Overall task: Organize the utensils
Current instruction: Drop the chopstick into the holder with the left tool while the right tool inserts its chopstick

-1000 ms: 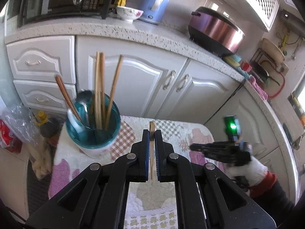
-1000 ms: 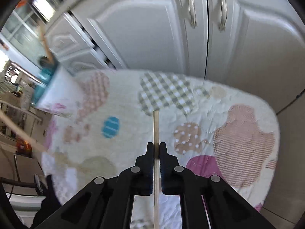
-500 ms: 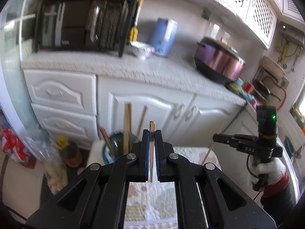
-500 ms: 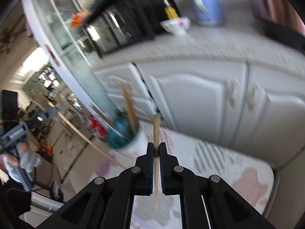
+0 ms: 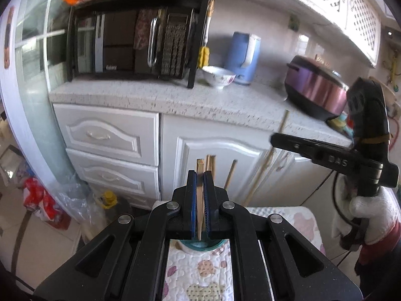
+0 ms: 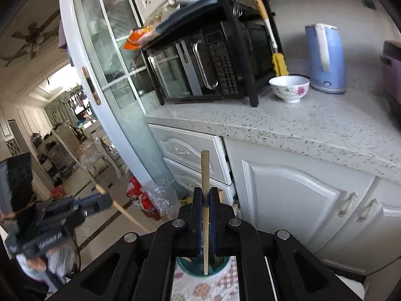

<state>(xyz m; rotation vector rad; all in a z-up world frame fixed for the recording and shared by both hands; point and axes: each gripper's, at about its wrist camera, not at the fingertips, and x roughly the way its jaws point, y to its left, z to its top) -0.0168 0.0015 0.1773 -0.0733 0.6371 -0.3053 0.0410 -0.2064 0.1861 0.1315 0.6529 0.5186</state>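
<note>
My left gripper (image 5: 199, 175) is shut on a wooden chopstick (image 5: 199, 195) held upright; its lower end hangs over the teal utensil cup (image 5: 200, 245), which peeks out below the jaws. Other chopsticks (image 5: 230, 175) stick up from the cup behind the jaws. My right gripper (image 6: 205, 193) is shut on a second wooden chopstick (image 6: 205, 175), also upright, its lower end inside the teal cup (image 6: 203, 267). The right gripper also shows at the right of the left wrist view (image 5: 278, 139), holding its chopstick (image 5: 265, 165). The left gripper shows blurred in the right wrist view (image 6: 100, 200).
The cup stands on a patterned quilted cloth (image 5: 200, 271) over a small table. Behind are white cabinets (image 5: 112, 138), a speckled counter (image 6: 313, 120) with a microwave (image 5: 130, 42), a floral bowl (image 6: 289, 87), a blue kettle (image 6: 325, 57) and a purple cooker (image 5: 315, 92). Bags (image 5: 45, 200) lie on the floor.
Both grippers have swung from looking down at the cloth to looking level, turning their chopsticks upright, and both have closed in over the cup. Both stay shut on their chopsticks.
</note>
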